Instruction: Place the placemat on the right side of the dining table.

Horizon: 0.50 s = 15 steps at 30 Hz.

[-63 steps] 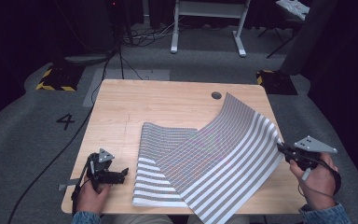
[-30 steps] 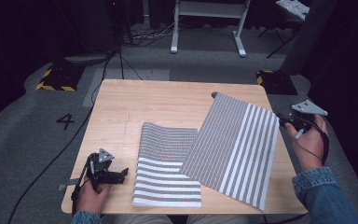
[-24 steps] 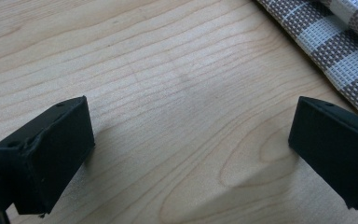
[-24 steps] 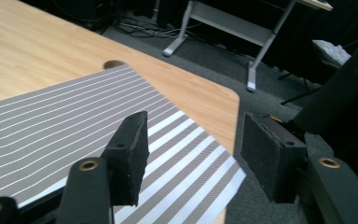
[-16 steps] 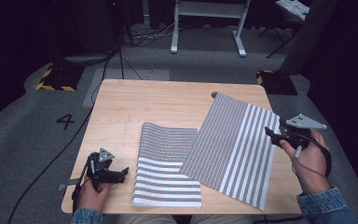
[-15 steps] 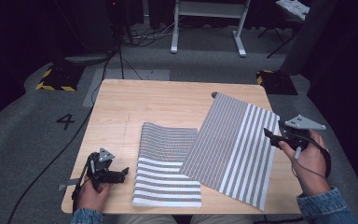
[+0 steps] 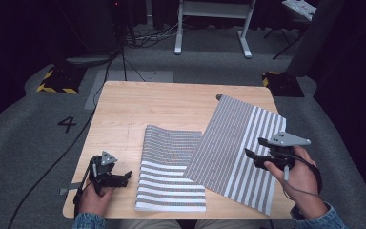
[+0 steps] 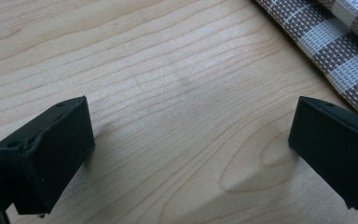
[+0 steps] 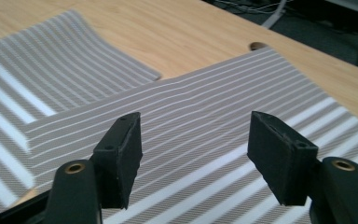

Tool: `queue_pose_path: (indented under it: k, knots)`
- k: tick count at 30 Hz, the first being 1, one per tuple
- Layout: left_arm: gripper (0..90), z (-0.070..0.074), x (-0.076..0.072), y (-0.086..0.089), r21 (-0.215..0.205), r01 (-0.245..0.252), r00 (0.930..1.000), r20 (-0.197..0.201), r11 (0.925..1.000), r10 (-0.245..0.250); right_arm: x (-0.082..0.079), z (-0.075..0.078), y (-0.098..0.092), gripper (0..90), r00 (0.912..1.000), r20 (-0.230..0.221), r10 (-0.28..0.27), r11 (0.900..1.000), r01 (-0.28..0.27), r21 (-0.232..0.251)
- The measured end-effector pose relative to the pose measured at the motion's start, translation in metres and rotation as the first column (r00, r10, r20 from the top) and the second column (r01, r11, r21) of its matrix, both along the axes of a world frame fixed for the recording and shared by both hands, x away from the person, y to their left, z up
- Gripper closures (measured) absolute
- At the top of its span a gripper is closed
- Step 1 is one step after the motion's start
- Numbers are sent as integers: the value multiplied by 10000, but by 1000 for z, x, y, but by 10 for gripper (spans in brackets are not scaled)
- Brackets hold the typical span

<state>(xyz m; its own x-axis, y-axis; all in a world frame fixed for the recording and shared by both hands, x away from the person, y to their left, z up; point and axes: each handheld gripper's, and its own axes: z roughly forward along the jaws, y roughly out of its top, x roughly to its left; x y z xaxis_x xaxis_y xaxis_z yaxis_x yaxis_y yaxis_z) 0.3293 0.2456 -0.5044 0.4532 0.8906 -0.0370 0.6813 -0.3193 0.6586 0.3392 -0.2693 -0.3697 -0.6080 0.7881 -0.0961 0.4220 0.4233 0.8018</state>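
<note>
A wooden table (image 7: 138, 102) carries two striped mats. The first mat (image 7: 171, 176) lies near the middle of the near edge, its far end slightly raised off the wood. The second mat (image 7: 240, 152) lies at an angle toward the right edge, one corner resting on top of the first mat and its far corner reaching close to a small round hole (image 7: 218, 97) in the table near the far right corner. The left gripper (image 7: 119, 179), held in the left hand (image 7: 95, 193), sits at the near left corner of the table, just beside the first mat's left edge; in the left gripper view its jaws stand spread wide over bare wood with nothing between them, and the mat's woven edge (image 8: 340, 51) shows at the upper right. The right gripper (image 7: 255, 155), held in the right hand (image 7: 300, 179), is over the right side of the second mat; in the right gripper view its jaws are spread apart above the striped surface (image 9: 205, 135), gripping nothing. A cable (image 7: 52, 162) trails from the left side across the grey floor (image 7: 24, 138), which bears a painted number 4 (image 7: 67, 124).
</note>
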Motion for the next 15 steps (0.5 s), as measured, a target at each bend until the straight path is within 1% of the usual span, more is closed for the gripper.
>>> queue_pose_path:
  k: [3,4,5,6,7,8,11,12,13,14,15]
  knots:
    - [2,0,0,0,14,6,10000,6,10000,-6,-5,-4,15,357,9990,-146,419,9991,-420,-31]
    - [2,0,0,0,14,6,10000,6,10000,-6,-5,-4,15,357,9990,-146,419,9991,-420,-31]
    - [2,0,0,0,30,-3,10000,-1,10000,3,-7,-8,25,357,9974,-274,669,9978,-670,-11]
    - [2,0,0,0,11,7,10000,3,10000,-7,-8,-10,30,357,9963,-344,786,9969,-784,56]
    - [2,0,0,0,13,8,10000,3,10000,-8,-8,-12,34,357,9957,-365,850,9964,-847,99]
    - [2,0,0,0,13,8,10000,3,10000,-8,-8,-12,34,357,9957,-365,850,9964,-847,99]
    - [2,0,0,0,13,8,10000,5,10000,-8,-8,-21,48,357,9935,-418,1056,9944,-1050,152]
    - [2,0,0,0,19,14,10000,4,10000,-14,-9,-24,53,357,9924,-466,1141,9934,-1136,151]
    - [2,0,0,0,16,16,10000,5,10000,-16,-10,-32,65,357,9886,-603,1381,9904,-1378,89]
    - [2,0,0,0,16,16,10000,5,10000,-16,-10,-32,65,357,9886,-603,1381,9904,-1378,89]
    - [2,0,0,0,21,17,10000,6,10000,-17,-10,-40,77,357,9837,-774,1620,9867,-1626,-13]
